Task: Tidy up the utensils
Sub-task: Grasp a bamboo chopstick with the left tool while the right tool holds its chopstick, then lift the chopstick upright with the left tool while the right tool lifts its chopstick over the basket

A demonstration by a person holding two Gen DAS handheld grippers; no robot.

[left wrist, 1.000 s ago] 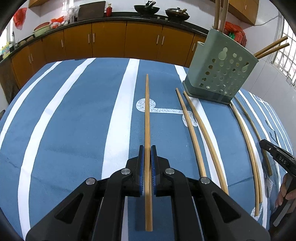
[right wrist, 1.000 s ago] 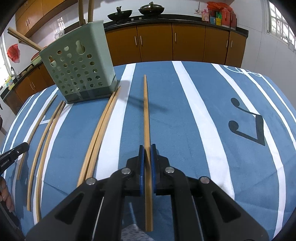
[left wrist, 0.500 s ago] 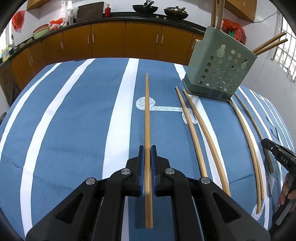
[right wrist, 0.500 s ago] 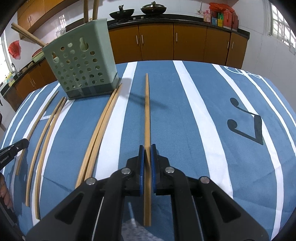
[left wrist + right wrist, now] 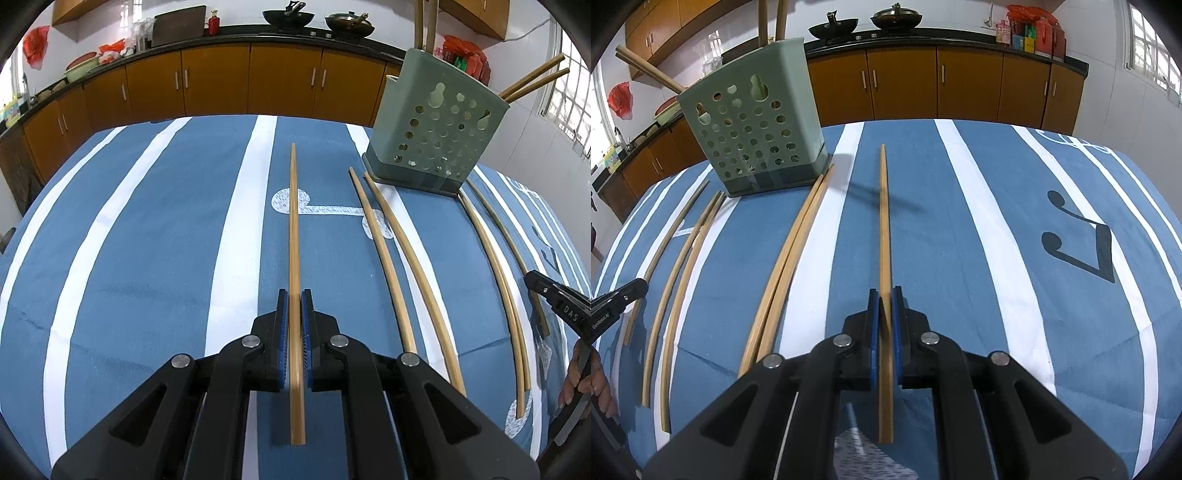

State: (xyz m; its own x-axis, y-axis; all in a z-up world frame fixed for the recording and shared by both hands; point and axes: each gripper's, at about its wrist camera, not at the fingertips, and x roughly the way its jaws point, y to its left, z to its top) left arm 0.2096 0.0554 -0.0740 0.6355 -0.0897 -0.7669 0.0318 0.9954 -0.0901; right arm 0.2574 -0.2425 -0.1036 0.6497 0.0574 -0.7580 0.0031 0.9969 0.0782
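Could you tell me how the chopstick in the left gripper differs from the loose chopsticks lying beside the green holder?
The held chopstick is clamped in the left gripper; the loose chopsticks lie free on the tablecloth. The held one stands alone, while the loose ones lie in pairs near the holder. All look like similar bamboo sticks.

Kitchen: orange-brown cabinets under dark counter (two woks on it), white tiled walls, barred window right, daylight.
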